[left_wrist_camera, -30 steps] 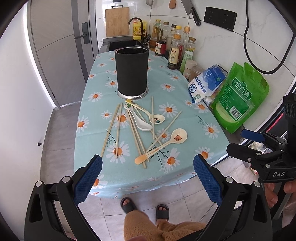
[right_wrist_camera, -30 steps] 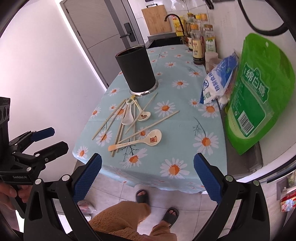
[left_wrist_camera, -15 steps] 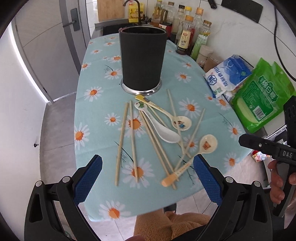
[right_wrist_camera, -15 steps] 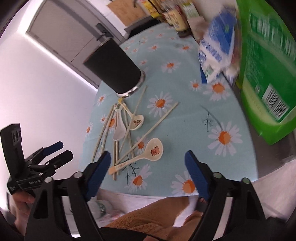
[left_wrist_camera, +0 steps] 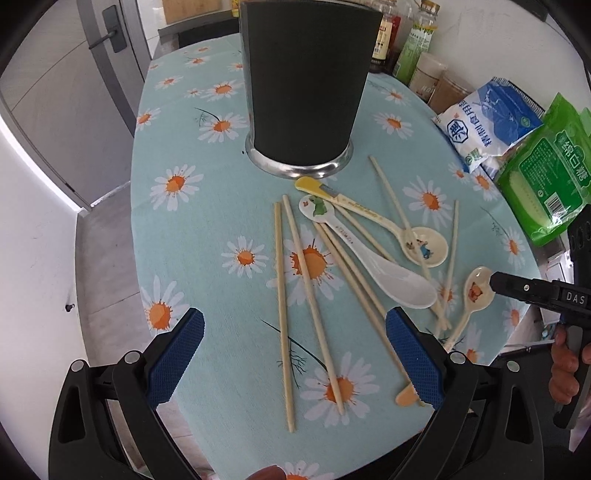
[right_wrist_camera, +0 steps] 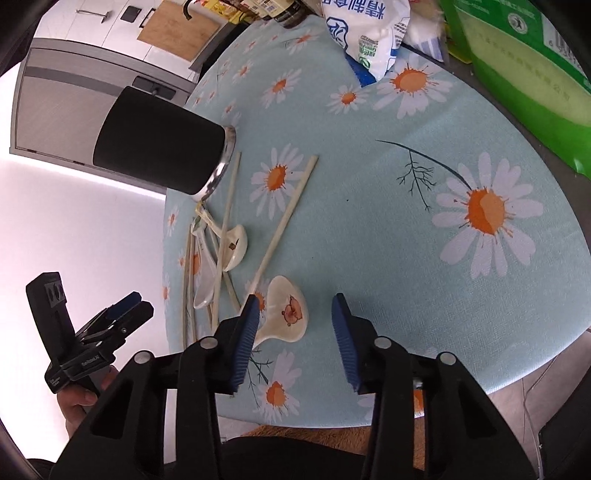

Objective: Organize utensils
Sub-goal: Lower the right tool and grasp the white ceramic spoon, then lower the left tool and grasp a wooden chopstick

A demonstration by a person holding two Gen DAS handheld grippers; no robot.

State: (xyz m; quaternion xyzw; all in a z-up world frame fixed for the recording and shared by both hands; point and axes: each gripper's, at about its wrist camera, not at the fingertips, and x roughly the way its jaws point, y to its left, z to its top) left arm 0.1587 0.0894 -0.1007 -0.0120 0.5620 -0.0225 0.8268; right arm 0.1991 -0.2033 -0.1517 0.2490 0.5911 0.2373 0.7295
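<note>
We see a pale blue tablecloth (left_wrist_camera: 207, 229) printed with white and orange daisies filling most of both views. At the right edge of the left wrist view a green bag (left_wrist_camera: 546, 177) leans beside a blue and white bag (left_wrist_camera: 487, 122), and in the upper right stand bottles (left_wrist_camera: 417, 40) and two jars (left_wrist_camera: 432, 77). A grey door (left_wrist_camera: 74, 110) with a dark handle fills the upper left. In the right wrist view a wooden cutting board (right_wrist_camera: 177, 27) sits at the top left.
</note>
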